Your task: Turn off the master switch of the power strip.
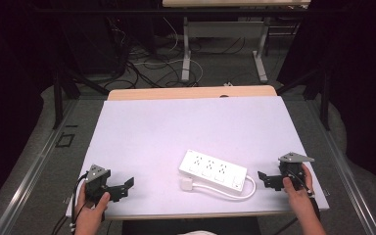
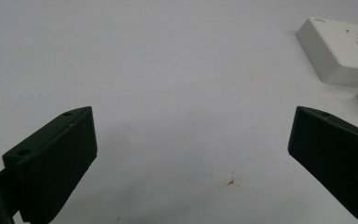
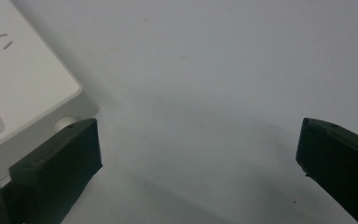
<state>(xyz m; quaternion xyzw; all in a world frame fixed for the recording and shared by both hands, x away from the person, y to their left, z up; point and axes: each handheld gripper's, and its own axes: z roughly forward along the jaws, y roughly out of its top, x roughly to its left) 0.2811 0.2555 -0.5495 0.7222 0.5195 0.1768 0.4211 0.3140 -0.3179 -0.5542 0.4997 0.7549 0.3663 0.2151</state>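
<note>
A white power strip (image 1: 213, 169) with several sockets lies flat on the white table cover (image 1: 176, 127), near the front and right of centre. Its white cable (image 1: 248, 189) loops round at the right end and runs back to a white plug (image 1: 185, 184) by the strip's front left corner. My left gripper (image 1: 124, 189) rests at the front left, open and pointing right towards the plug. My right gripper (image 1: 267, 180) is open at the front right, just beyond the cable loop. In the left gripper view the strip (image 2: 340, 46) is at the upper right, past the open left gripper (image 2: 192, 116). The strip's corner (image 3: 18, 79) is beside the left jaw of the open right gripper (image 3: 198, 123).
The wooden table edge (image 1: 191, 92) shows behind the cover. Beyond it are the floor, loose cables (image 1: 147, 68) and the legs of another table (image 1: 186, 58). Metal rails (image 1: 39, 161) run along both sides of the table.
</note>
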